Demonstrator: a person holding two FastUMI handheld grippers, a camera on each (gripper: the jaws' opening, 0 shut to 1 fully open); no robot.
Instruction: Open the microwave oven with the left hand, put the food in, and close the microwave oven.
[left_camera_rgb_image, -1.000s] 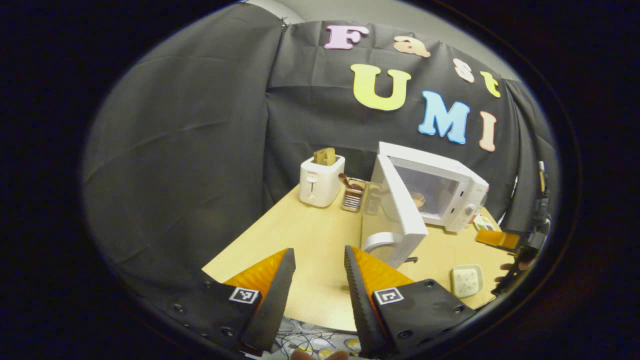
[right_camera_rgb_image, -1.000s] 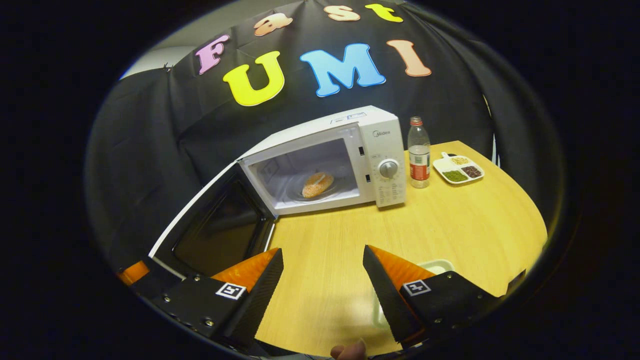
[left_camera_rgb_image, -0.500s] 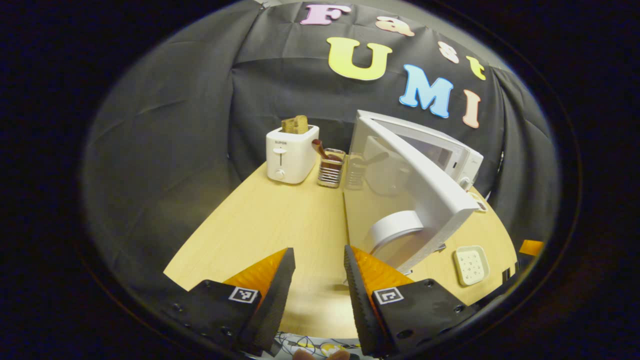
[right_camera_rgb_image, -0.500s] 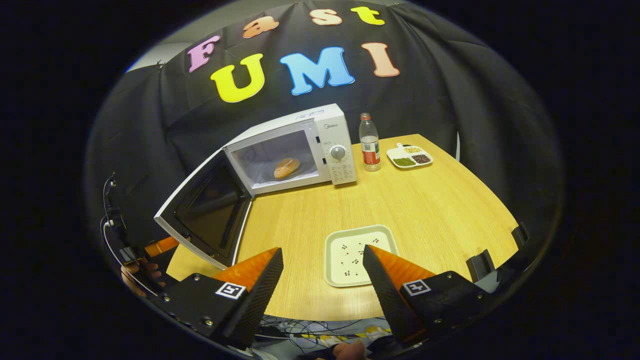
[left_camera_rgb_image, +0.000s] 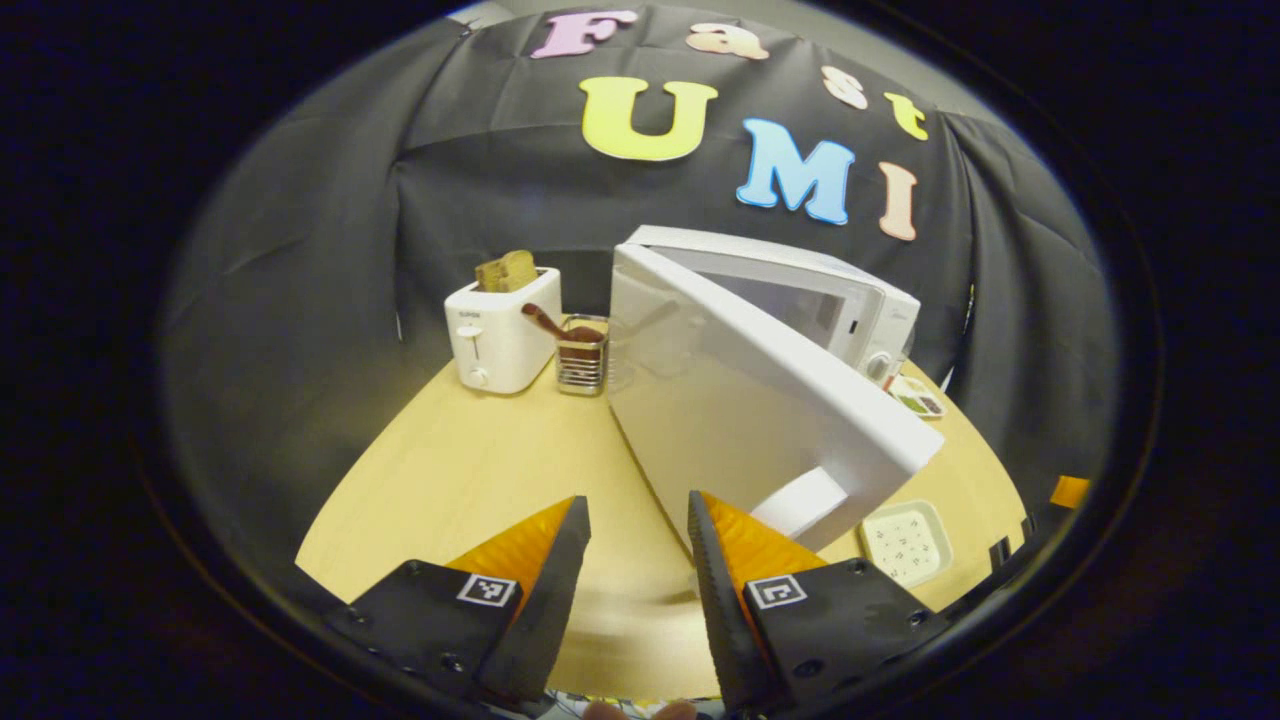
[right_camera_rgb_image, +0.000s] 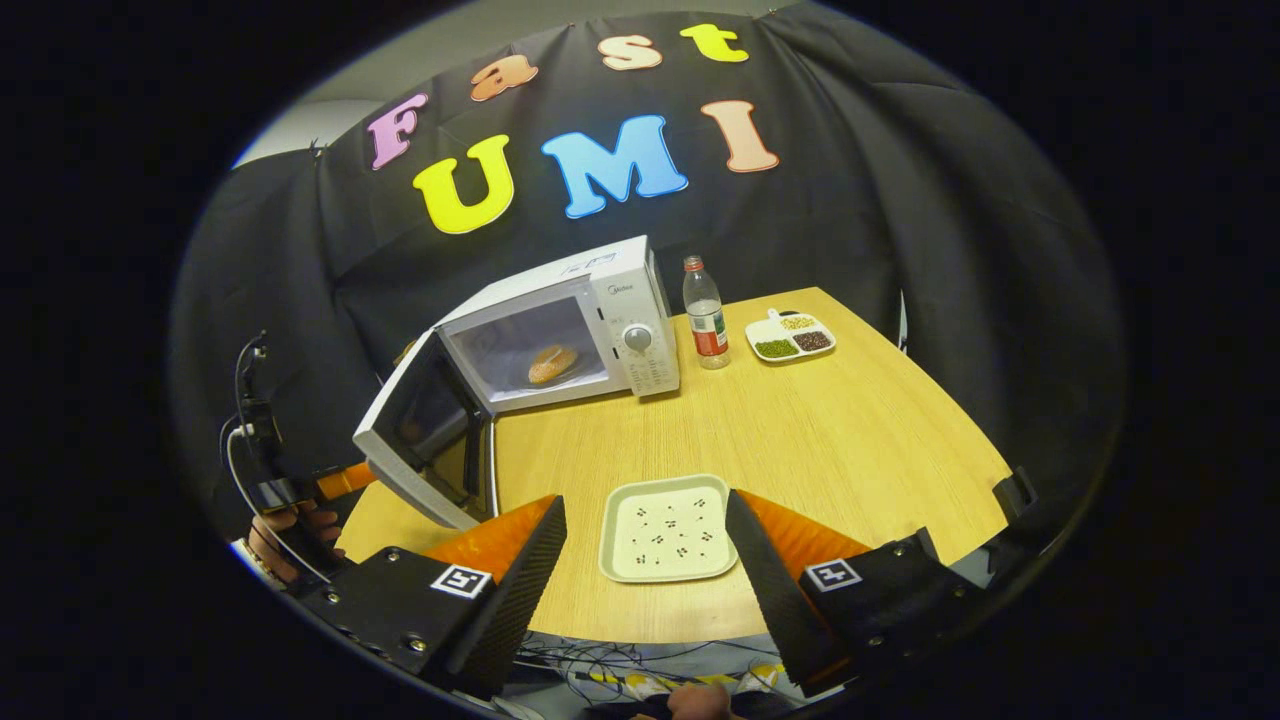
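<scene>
The white microwave oven (right_camera_rgb_image: 640, 300) stands at the back of the wooden table with its door (right_camera_rgb_image: 425, 440) swung wide. A round bread roll (right_camera_rgb_image: 552, 363) lies inside on the turntable. In the left gripper view the door's white outer face (left_camera_rgb_image: 740, 400) is close ahead, just beyond my left gripper (left_camera_rgb_image: 636, 540), which is open and holds nothing. My right gripper (right_camera_rgb_image: 645, 545) is open above the table's front edge, over an empty square plate (right_camera_rgb_image: 668, 527). The left gripper (right_camera_rgb_image: 335, 482) and the hand holding it appear by the door's outer edge in the right gripper view.
A white toaster (left_camera_rgb_image: 500, 335) with bread in it and a metal utensil holder (left_camera_rgb_image: 582, 355) stand left of the microwave. A plastic bottle (right_camera_rgb_image: 705, 315) and a divided dish of beans (right_camera_rgb_image: 790, 337) sit to its right. Cables hang below the table's front edge (right_camera_rgb_image: 600, 675).
The right gripper has drawn back from the microwave, bringing the empty plate into view beneath it. The left gripper has moved behind the open door, whose outer face now looms larger.
</scene>
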